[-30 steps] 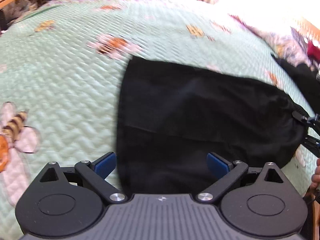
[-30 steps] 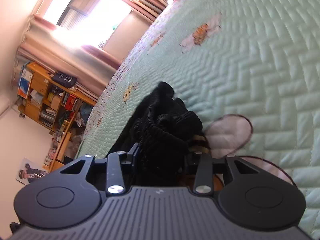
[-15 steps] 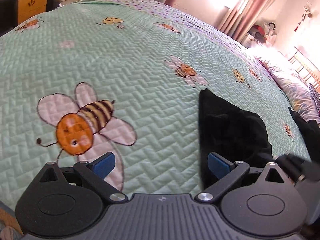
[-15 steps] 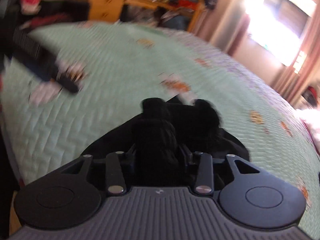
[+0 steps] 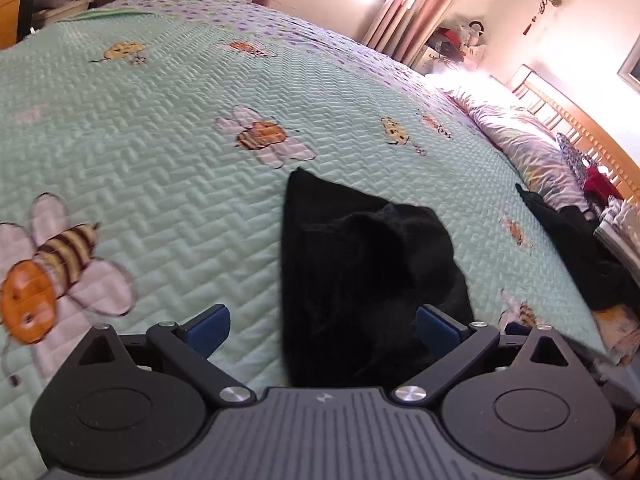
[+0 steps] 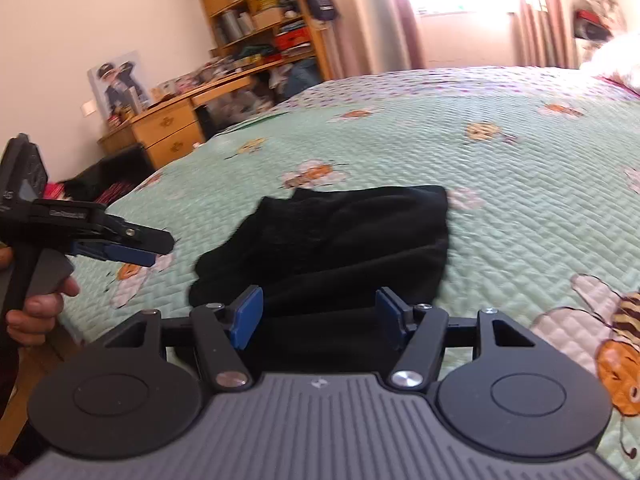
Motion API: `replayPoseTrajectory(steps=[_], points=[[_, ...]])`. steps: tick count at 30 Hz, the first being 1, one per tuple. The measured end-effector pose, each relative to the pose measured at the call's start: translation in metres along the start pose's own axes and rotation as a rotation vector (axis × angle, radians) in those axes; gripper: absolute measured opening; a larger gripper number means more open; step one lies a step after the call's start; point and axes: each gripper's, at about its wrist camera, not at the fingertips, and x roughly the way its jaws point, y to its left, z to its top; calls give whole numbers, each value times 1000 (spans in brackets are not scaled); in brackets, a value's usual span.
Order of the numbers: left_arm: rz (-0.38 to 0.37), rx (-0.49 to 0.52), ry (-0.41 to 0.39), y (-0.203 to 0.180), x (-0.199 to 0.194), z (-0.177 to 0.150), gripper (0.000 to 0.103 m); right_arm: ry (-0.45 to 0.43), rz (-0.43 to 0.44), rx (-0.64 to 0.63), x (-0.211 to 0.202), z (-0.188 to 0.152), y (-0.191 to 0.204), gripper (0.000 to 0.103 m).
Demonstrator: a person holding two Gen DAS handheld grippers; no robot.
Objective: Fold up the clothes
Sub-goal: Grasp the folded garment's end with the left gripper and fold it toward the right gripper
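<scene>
A black garment [image 5: 360, 280] lies folded in a loose heap on the green bee-patterned quilt [image 5: 160, 152]; it also shows in the right wrist view [image 6: 340, 240]. My left gripper [image 5: 322, 330] is open and empty, just in front of the garment's near edge. My right gripper [image 6: 318, 316] is open and empty, above the garment's near edge. The left gripper also shows from the side at the left of the right wrist view [image 6: 132, 246], held in a hand, apart from the garment.
More dark clothes [image 5: 580, 252] lie at the quilt's right edge beside pillows [image 5: 520, 136] and a wooden headboard [image 5: 580, 120]. A wooden desk and shelves [image 6: 208, 92] stand beyond the bed's far left side. A curtained window [image 6: 460, 4] is behind.
My right gripper has opened and let go of the black garment, which now lies on the quilt. Both grippers have drawn back from it. My left gripper stayed open.
</scene>
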Motion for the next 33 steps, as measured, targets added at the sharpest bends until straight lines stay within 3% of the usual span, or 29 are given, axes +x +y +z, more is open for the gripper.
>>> replayPoseTrajectory(steps=[3, 6, 13, 16, 18, 19, 20, 21, 24, 27, 29, 33], points=[[-110, -50, 35, -11, 18, 18, 94, -10, -6, -15, 2, -4, -7, 64], [-242, -140, 58, -12, 30, 32, 92, 0, 63, -70, 7, -9, -5, 64], [-295, -227, 187, -19, 77, 43, 89, -10, 124, 40, 15, -6, -20, 64], [-276, -197, 193, -28, 91, 48, 88, -22, 137, 52, 14, -8, -25, 64], [-249, -150, 214, -35, 106, 50, 62, -21, 149, 53, 16, -11, -25, 64], [-239, -117, 245, -37, 113, 52, 21, -20, 147, 40, 16, -11, -23, 64], [-224, -86, 271, -38, 118, 54, 7, -19, 141, 7, 18, -12, -19, 64], [-205, -64, 279, -37, 120, 58, 7, -20, 136, -40, 19, -13, -12, 64], [-128, -60, 206, -18, 115, 78, 7, -8, 148, -178, 22, -21, 9, 64], [-167, -149, 205, 14, 116, 91, 7, 20, 136, -218, 28, -29, 16, 64], [-138, -142, 210, 20, 117, 90, 8, 55, 132, -215, 33, -32, 15, 64], [-170, -151, 192, 27, 113, 83, 9, 36, 127, -234, 21, -34, 19, 64]])
